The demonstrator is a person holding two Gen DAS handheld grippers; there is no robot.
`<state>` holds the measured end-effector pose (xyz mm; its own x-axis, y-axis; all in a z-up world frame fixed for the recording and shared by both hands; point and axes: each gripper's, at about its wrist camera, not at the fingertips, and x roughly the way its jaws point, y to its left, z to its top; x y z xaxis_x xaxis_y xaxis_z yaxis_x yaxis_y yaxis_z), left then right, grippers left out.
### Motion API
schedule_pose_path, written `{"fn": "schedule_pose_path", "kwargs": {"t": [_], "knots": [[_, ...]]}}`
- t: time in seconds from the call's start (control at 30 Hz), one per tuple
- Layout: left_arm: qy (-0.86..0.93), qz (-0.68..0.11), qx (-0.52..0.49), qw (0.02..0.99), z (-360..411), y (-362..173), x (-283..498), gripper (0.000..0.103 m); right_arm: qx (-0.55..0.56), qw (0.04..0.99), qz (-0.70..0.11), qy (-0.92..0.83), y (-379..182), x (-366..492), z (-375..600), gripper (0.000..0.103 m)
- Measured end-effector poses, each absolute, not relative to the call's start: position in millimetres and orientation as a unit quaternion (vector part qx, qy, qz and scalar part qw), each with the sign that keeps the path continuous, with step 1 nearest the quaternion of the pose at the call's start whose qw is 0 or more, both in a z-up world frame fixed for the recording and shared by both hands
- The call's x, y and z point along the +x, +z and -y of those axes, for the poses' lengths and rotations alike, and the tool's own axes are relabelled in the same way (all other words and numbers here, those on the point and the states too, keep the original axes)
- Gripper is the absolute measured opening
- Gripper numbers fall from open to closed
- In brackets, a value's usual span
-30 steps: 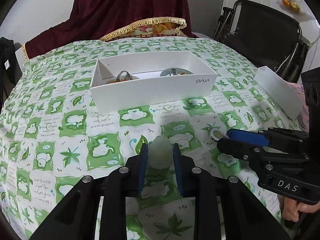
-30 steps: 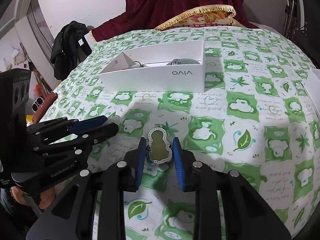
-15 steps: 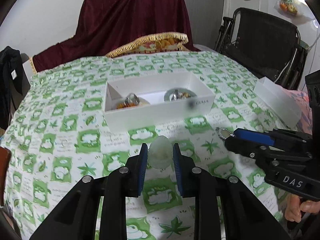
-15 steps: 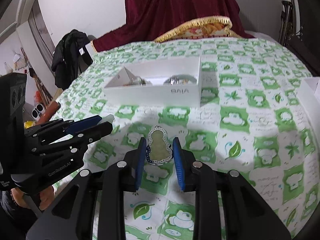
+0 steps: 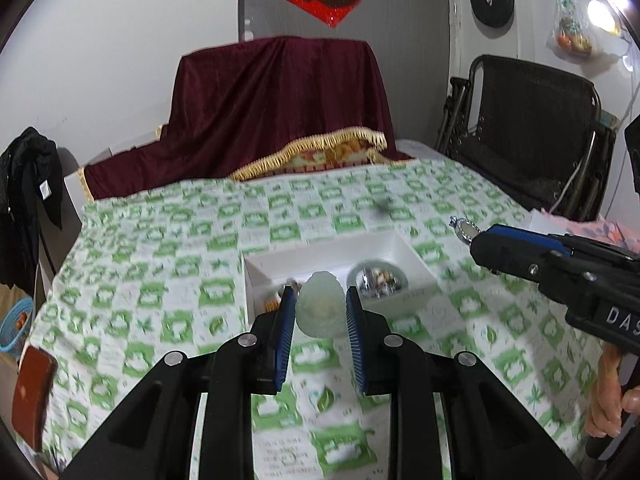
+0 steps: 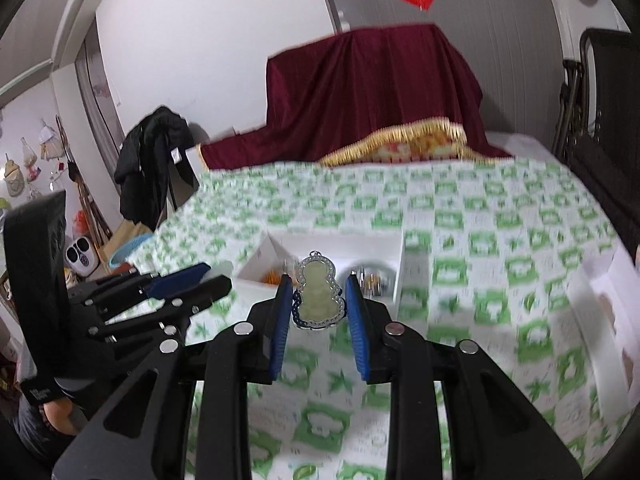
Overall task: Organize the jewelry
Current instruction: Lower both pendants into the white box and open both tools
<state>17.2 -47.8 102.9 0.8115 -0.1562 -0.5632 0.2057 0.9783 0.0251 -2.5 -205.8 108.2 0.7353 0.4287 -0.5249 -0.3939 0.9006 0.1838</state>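
Observation:
My left gripper (image 5: 320,314) is shut on a pale green jade stone (image 5: 320,310), held in the air in front of the white box (image 5: 416,256). My right gripper (image 6: 319,300) is shut on a silver-rimmed jade pendant (image 6: 319,296), also lifted above the cloth; in the left wrist view the pendant (image 5: 464,229) sticks out of its blue fingertips at the right. The white box (image 6: 400,256) on the green-patterned tablecloth (image 6: 500,220) holds shiny silver jewelry (image 5: 376,278) and orange pieces (image 6: 272,278). The left gripper (image 6: 212,278) shows at the left in the right wrist view.
A white lid (image 6: 600,292) lies on the cloth at the right. A dark red draped cloth (image 5: 276,108) and a fringed cushion (image 5: 332,152) stand beyond the table. A black chair (image 5: 532,132) is at the right; a person's hand (image 5: 608,408) grips the right handle.
Both grippers have risen from the tablecloth with their pieces and now sit higher and farther back; the box looks smaller and lower in both views.

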Motion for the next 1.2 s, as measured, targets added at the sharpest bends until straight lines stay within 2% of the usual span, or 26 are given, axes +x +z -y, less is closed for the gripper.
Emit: {"fn": "schedule_pose_path", "kwargs": {"t": [0.33,0.6,1.03,1.2], "knots": [[-0.088,-0.281,0.03,0.955,45,113,57,0.026,0.044,0.932,-0.283,0.221,120,36,195,0.026],[-0.084,-0.316,0.004,0.945,37,88,101,0.026,0.045,0.923,-0.322,0.208,89,76,188,0.026],[-0.092,-0.366,0.002,0.926,38,44,123,0.026,0.051,0.906,-0.375,0.189,43,105,192,0.026],[-0.088,-0.358,0.008,0.929,41,48,119,0.038,0.06,0.908,-0.371,0.186,45,103,195,0.035]]}}
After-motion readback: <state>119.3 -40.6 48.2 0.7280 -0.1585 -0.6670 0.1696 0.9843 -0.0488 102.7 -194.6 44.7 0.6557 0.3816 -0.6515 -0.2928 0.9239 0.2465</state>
